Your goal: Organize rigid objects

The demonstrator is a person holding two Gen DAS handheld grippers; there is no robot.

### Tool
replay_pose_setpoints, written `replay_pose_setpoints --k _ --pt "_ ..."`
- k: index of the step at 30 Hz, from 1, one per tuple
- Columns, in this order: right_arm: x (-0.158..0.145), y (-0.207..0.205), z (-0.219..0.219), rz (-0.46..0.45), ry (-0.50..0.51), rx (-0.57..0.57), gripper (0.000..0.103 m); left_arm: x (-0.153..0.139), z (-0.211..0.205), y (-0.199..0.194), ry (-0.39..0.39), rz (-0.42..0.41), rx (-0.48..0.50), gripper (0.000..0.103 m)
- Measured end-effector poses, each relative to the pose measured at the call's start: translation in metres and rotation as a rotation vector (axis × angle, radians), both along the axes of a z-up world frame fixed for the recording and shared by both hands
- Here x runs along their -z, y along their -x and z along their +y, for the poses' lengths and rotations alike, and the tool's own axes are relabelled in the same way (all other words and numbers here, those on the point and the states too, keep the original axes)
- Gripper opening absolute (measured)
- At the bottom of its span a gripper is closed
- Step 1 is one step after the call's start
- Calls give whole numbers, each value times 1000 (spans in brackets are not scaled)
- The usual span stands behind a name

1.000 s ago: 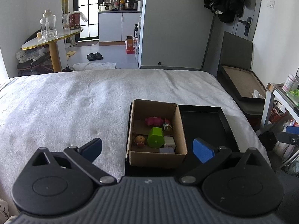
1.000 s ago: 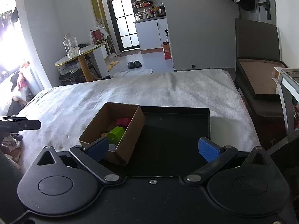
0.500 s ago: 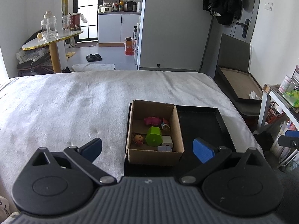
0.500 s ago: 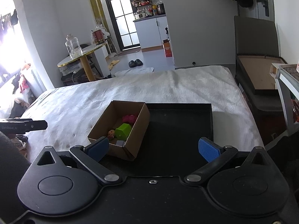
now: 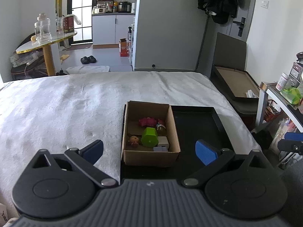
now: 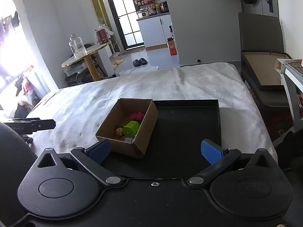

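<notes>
Handling: the toys look like small hard plastic pieces, probably light and stiff, likely a bit slick – my guess is they pinch best across flat sides
Hold: green block (image 5: 149,137) across its faceted sides; the box (image 5: 151,154) itself is thin card, likely to flex at the rim
Look: green block, pink toy (image 5: 147,121), small doll figure (image 5: 134,140), white cube (image 5: 163,141), grey piece (image 5: 160,149) – all crowded together
Where: inside the box, lower middle of both views, on the left part of the black tray (image 5: 197,124) on the white blanket (image 5: 66,109)
Left gripper (image 5: 149,149): released, blue pads wide apart, nothing between them
Right gripper (image 6: 155,151): also spread wide, empty, short of the box
</notes>
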State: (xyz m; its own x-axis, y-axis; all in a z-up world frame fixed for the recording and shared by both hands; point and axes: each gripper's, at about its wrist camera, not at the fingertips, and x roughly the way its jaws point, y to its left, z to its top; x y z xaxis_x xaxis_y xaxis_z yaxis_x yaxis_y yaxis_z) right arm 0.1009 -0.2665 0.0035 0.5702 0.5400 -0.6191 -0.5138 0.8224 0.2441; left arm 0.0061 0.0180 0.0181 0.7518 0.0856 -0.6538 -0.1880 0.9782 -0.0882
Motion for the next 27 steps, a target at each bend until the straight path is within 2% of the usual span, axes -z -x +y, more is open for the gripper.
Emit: replay_pose_setpoints --k 16,27 --pt "-3 4 16 -2 0 -48 103 2 -17 -7 -6 3 75 103" --pt "-3 5 18 0 -4 -54 103 0 -18 -6 -10 -4 70 103"
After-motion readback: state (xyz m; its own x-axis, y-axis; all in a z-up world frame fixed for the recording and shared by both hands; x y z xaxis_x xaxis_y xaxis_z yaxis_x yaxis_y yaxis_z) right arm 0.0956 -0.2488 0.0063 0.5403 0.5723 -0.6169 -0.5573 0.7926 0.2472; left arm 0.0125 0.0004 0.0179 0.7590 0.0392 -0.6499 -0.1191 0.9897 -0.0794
